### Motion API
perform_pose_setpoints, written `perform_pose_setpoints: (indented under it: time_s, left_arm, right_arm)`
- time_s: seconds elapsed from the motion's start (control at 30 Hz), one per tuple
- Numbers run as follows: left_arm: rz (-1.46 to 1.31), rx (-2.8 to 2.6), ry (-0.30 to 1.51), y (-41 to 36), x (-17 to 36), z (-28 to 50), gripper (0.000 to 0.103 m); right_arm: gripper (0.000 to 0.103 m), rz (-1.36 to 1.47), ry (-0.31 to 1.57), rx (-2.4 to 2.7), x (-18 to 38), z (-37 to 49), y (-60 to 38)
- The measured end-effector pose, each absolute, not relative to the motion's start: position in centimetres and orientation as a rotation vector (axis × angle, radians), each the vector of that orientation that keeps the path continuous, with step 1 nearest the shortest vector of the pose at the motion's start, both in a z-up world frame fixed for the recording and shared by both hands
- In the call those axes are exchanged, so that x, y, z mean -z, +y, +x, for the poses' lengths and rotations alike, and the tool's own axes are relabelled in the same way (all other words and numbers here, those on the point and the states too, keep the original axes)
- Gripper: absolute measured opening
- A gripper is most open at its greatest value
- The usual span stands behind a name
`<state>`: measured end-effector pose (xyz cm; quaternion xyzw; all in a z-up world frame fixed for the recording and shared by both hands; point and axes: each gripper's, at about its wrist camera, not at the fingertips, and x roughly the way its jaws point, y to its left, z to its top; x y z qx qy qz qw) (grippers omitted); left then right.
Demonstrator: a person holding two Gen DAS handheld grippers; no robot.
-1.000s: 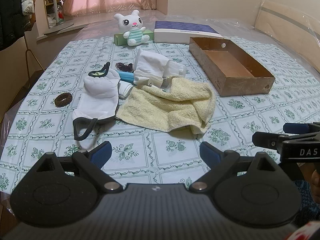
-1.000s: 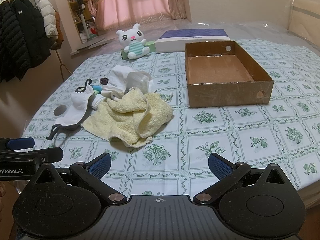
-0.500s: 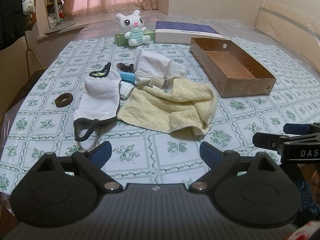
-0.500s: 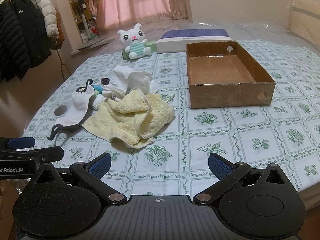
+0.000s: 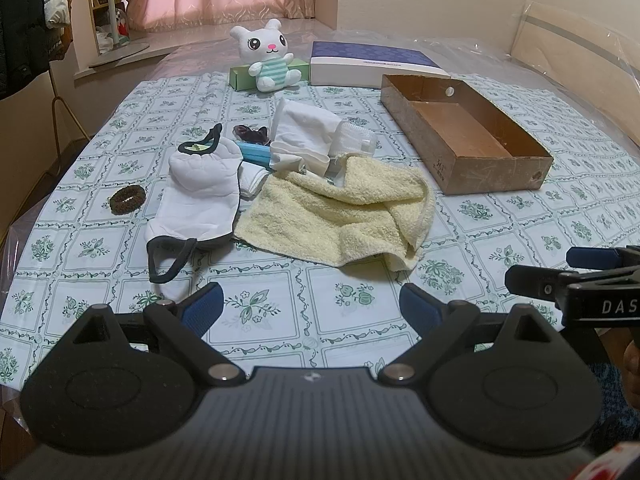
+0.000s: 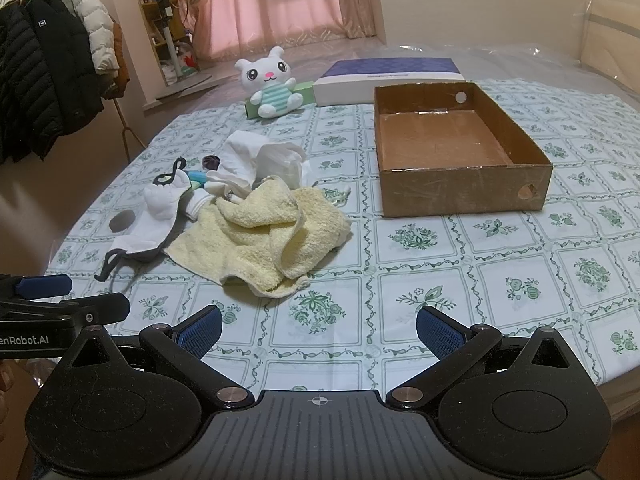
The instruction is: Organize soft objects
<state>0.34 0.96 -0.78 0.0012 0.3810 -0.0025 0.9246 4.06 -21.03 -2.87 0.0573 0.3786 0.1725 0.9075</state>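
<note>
Lying crumpled: pale yellow towel point(image 5: 340, 216)

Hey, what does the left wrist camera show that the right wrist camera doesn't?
Left wrist only: the hair tie reads clearly as a ring, and the right gripper pokes in at the right edge.

Right wrist only: the coat rack, the bookshelf and the left gripper.

Both: towel, mask, box, plush, all on the tablecloth.

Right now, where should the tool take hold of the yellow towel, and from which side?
Probably the raised fold of the yellow towel, from above. That ridge stands up off the tablecloth, so the fingers can close around it; the flat edges lie tight against the cloth.
</note>
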Motion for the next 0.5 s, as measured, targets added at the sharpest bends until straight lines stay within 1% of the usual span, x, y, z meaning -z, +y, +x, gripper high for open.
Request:
perform_pose_setpoints:
  time_s: [0.5]
  left_arm:
    - [0.001, 0.005, 0.784, 0.94, 0.49, 0.47, 0.094]
  right_arm:
    - [0.103, 0.119, 0.781, -0.357, 2.97, 4.07, -21.04]
